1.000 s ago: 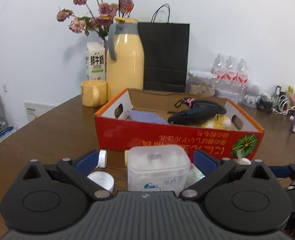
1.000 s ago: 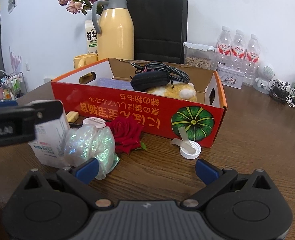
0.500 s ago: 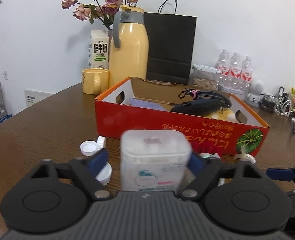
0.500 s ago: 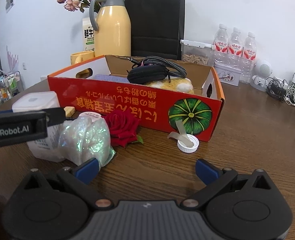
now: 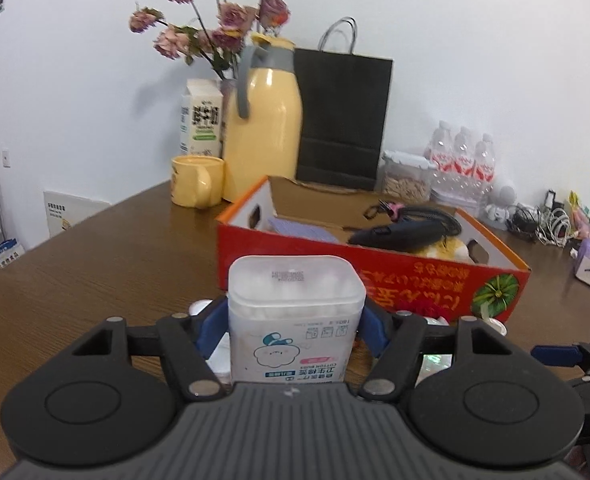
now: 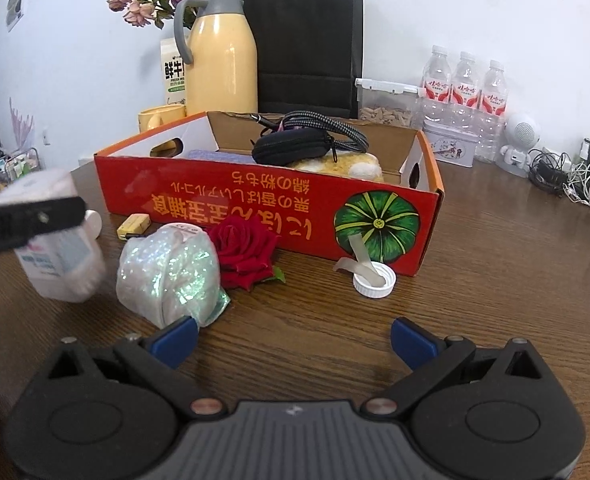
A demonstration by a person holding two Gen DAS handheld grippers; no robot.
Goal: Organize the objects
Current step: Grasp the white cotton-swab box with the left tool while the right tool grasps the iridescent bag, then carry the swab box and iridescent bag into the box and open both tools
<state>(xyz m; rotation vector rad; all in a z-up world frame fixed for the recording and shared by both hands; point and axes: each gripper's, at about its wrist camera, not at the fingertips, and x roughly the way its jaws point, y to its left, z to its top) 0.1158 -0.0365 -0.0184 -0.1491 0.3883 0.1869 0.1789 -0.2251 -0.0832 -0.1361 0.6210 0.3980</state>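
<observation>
Since the earlier frame left gripper (image 5: pixel 297 326) is closing onto cotton-bud box (image 5: pixel 297 320), ready for red carton (image 5: pixel 375 276); right gripper (image 6: pixel 293 340) gapes empty

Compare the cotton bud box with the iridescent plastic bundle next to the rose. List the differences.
The cotton bud box is a rigid, straight-sided container with a printed label; the iridescent bundle is soft, crumpled and shimmering green.
The box sits between the left gripper pads, whose jaws are closing on it; the bundle lies ungripped on the table, just ahead of the open right gripper.
Both are whitish and outside the red cardboard box.
</observation>
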